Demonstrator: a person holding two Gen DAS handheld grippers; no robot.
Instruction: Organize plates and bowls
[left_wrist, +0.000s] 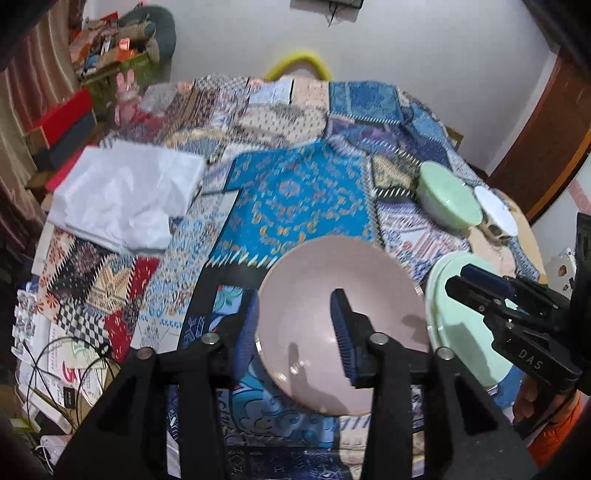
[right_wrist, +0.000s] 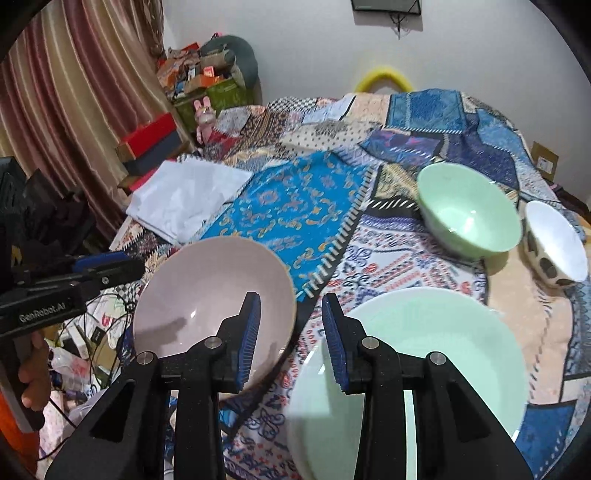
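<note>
Left gripper (left_wrist: 295, 328), black with blue ribbed pads, is straddling the near-left rim of a shallow pale pink ceramic bowl (left_wrist: 325, 295) — one finger outside the wall, the other inside the basin. The fingers are standing spread with clear space on either side of the rim; the pads are not pressing on it. The bowl is sitting on the patchwork quilted cloth (right_wrist: 295, 206) that is covering the table.

Right gripper (right_wrist: 291, 332) is hovering with fingers somewhat apart and nothing between them — its left finger (right_wrist: 249, 332) is showing in front of the pink bowl's right edge, its right finger over the near-left rim of a wide pale green plate (right_wrist: 443, 332). Whether either pad is touching crockery cannot be told.

Pink bowl and green plate are lying side by side, just beside each other, at the near edge of the table. Farther back on the right, a deep mint-green bowl (right_wrist: 469, 210) is tilting toward the camera, with a small white bowl with dark spots (right_wrist: 557, 243) just beside it. A crumpled white paper sheet (right_wrist: 184, 199) is resting on the far left of the cloth.
</note>
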